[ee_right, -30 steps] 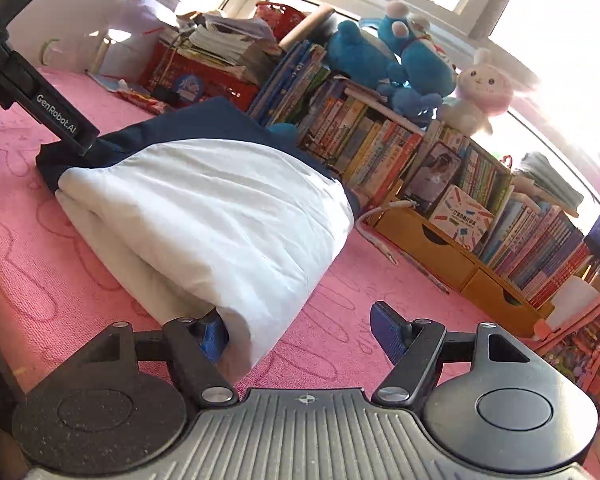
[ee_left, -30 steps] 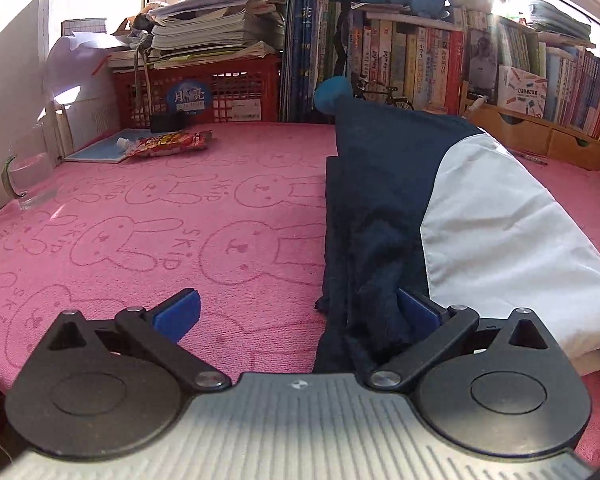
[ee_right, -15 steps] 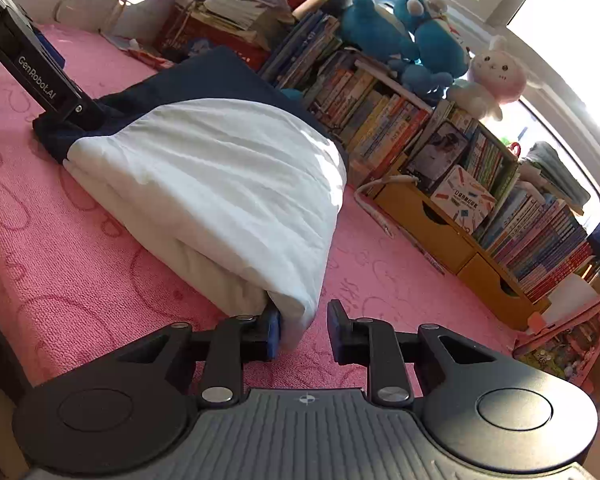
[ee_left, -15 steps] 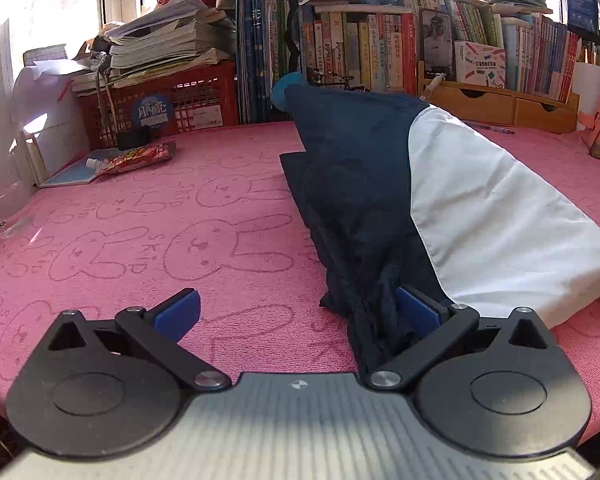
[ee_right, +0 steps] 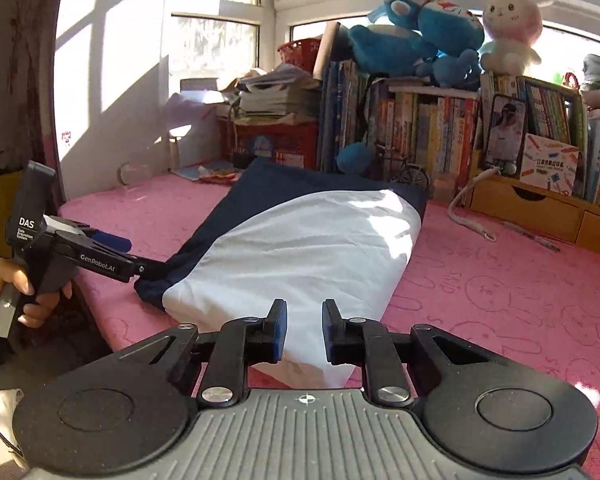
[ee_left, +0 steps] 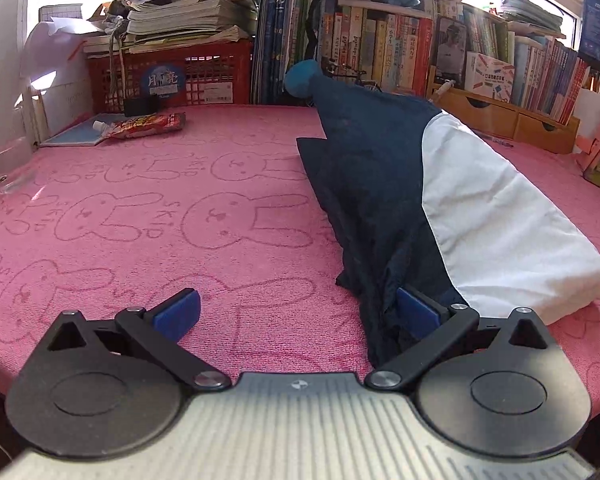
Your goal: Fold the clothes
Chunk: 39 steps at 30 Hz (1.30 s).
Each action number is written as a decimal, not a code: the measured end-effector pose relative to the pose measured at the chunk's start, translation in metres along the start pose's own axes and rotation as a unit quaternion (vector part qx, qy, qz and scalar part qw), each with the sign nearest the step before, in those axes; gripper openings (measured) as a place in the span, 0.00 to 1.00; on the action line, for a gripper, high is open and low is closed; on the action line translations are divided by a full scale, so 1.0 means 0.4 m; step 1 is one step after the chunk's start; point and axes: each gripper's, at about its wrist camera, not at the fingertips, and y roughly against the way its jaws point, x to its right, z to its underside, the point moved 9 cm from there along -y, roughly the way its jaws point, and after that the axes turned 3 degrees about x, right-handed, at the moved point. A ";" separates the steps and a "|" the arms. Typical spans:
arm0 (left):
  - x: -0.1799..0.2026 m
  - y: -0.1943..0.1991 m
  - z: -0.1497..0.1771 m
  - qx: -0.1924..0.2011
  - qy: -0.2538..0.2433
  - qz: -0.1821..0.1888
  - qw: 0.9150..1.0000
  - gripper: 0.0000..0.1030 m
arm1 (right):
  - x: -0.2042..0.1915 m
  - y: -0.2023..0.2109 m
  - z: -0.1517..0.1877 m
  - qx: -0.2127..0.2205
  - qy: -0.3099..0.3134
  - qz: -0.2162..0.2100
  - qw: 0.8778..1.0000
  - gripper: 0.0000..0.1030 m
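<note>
Overhead, sunlit windows [ee_right: 220, 40], pink bunny-print cloth [ee_left: 140, 216], crowded bookshelves [ee_right: 440, 128]

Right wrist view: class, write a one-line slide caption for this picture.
Right gripper closing around the white edge of a folded navy-and-white garment on a pink blanket, while the left gripper meets its navy corner.

You have a pink rabbit-print towel [ee_left: 148, 216] over the bench, a red crate [ee_left: 172, 76] of papers, a snack packet [ee_left: 148, 125], shelved books [ee_right: 440, 128], blue plush toys [ee_right: 412, 46], wooden drawers [ee_right: 540, 208].
</note>
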 end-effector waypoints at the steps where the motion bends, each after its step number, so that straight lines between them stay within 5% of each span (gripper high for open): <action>1: 0.000 0.001 0.000 0.000 0.000 0.000 1.000 1.00 | -0.011 -0.040 -0.006 -0.004 0.010 0.004 1.000 0.20; 4: -0.002 0.008 -0.004 0.000 -0.003 0.003 1.000 1.00 | -0.051 -0.171 -0.018 -0.023 0.047 0.018 0.998 0.20; 10: -0.024 0.057 -0.082 0.035 -0.002 0.037 0.999 1.00 | -0.194 -0.352 -0.008 -0.046 0.063 -0.038 0.996 0.24; 15: 0.038 0.022 -0.234 0.086 -0.009 0.145 0.986 1.00 | -0.245 -0.373 -0.005 -0.057 0.065 -0.067 0.994 0.22; 18: 0.094 -0.075 -0.286 0.082 -0.016 0.167 0.982 1.00 | -0.247 -0.378 -0.007 -0.062 0.048 -0.077 0.994 0.22; 20: 0.120 -0.164 -0.294 0.060 -0.033 0.150 0.986 1.00 | -0.245 -0.376 -0.005 -0.062 0.045 -0.081 0.994 0.22; 23: 0.098 -0.293 -0.288 0.032 -0.070 0.068 0.995 1.00 | -0.241 -0.373 -0.003 -0.064 0.041 -0.084 0.994 0.22; 28: -0.013 -0.425 -0.310 -0.011 -0.002 0.057 0.998 1.00 | -0.229 -0.373 -0.002 -0.069 0.023 -0.095 0.993 0.22; 32: -0.080 -0.503 -0.309 -0.034 -0.026 -0.048 0.998 0.96 | -0.231 -0.369 0.001 -0.071 0.017 -0.097 0.993 0.22; 35: -0.113 -0.512 -0.314 -0.046 0.011 -0.039 0.998 0.92 | -0.234 -0.367 0.001 -0.071 0.014 -0.098 0.993 0.22; 39: -0.127 -0.431 -0.376 -0.007 0.027 -0.032 0.999 0.90 | -0.228 -0.367 -0.003 -0.068 0.005 -0.102 0.992 0.21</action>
